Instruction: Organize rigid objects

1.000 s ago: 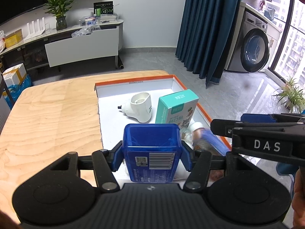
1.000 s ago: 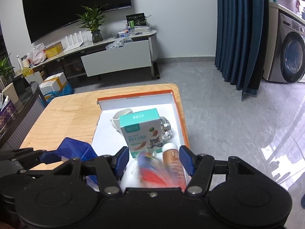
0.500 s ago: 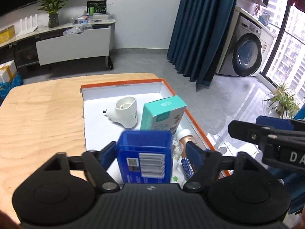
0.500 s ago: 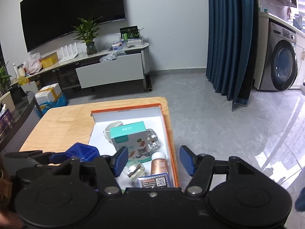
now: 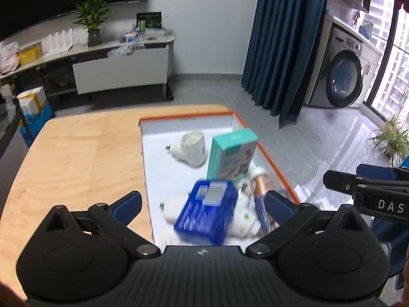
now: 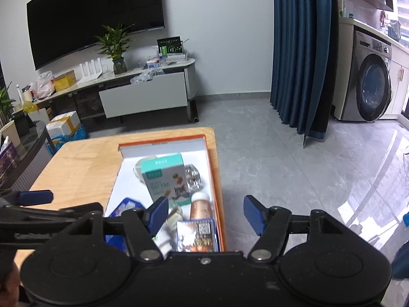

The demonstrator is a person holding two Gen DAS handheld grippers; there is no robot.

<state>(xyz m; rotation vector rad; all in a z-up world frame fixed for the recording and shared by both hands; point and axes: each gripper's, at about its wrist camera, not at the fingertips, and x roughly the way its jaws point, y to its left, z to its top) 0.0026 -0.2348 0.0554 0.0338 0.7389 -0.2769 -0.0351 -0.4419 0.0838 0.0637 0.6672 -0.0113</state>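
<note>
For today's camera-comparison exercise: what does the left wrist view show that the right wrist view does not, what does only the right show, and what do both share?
Only the left wrist view shows the white plug-in device unobstructed and a potted plant on the floor. Only the right wrist view shows the clear glass jar and the printed card pack. Both show the orange-rimmed tray, the teal box, the blue box, the copper bottle and the washing machine.

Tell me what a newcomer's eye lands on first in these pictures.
First, the blurred blue box lying free in the near end of the orange-rimmed tray, between the wide-open left tongs, whose jaws have just been opening. Next, the teal carton standing upright mid-tray, a white plug-in device lying beyond it.
</note>
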